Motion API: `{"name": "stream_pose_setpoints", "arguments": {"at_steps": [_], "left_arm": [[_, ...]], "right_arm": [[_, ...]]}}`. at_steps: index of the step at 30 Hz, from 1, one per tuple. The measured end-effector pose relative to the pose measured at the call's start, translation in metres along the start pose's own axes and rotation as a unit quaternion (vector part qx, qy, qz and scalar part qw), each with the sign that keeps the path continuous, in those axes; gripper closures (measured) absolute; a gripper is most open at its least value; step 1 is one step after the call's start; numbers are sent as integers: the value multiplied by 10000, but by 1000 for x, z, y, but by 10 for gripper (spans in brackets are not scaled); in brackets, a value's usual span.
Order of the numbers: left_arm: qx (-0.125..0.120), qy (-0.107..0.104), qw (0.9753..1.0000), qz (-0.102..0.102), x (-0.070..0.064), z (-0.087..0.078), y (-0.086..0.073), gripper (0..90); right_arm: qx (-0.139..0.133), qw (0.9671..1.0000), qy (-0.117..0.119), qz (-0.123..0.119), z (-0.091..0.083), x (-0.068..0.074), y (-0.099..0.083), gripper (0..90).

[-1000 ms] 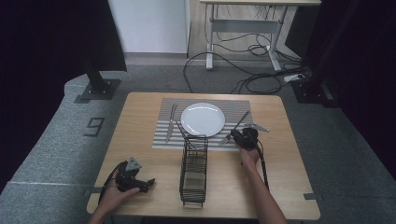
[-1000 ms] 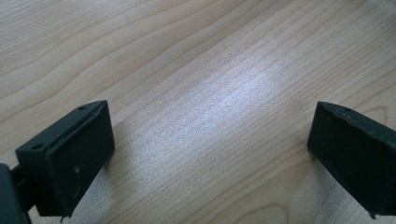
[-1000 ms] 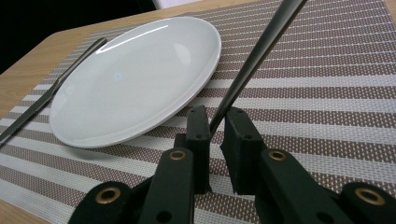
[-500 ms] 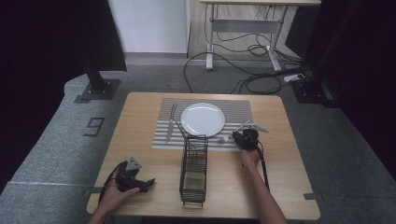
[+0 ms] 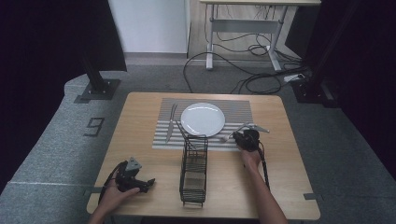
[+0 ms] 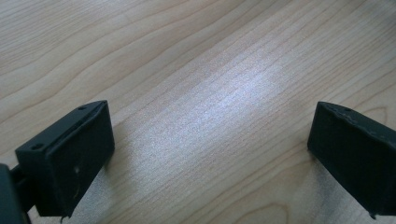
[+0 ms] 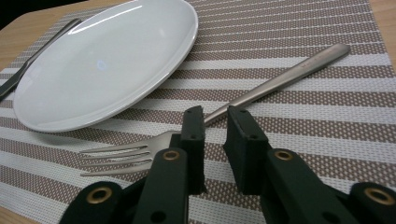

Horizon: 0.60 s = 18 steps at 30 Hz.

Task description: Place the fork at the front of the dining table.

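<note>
A silver fork lies on the striped placemat, just right of a white plate. My right gripper has its jaws drawn close on either side of the fork's neck, tines pointing left. In the high view the right gripper sits at the placemat's front right corner on the fork, beside the plate. My left gripper rests at the table's front left. Its jaws stand wide apart over bare wood, so the left gripper holds nothing.
A black wire rack stands in the middle of the table's front half. A knife lies left of the plate, and another utensil lies right of the fork. The knife shows beyond the plate.
The right gripper has shifted very slightly toward the person at the fork. The left gripper has stayed where it was.
</note>
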<state>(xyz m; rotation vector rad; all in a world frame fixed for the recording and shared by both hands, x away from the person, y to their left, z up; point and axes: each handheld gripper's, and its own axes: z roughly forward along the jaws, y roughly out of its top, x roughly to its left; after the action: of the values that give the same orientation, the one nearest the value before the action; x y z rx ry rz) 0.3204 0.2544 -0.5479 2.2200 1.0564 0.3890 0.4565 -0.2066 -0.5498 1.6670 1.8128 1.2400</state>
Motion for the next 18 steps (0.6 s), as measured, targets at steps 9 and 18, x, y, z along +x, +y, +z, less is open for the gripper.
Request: {"name": "stream_pose_setpoints", "arguments": {"at_steps": [9, 18], "left_arm": [[1, 0, 10000, 1, 0, 0, 0, 3], [1, -1, 10000, 0, 0, 0, 0, 3]], "right_arm": [[-17, 10000, -20, 82, -3, -3, 1, 687], [141, 9980, 334, -525, -2, 36, -5, 510]]}}
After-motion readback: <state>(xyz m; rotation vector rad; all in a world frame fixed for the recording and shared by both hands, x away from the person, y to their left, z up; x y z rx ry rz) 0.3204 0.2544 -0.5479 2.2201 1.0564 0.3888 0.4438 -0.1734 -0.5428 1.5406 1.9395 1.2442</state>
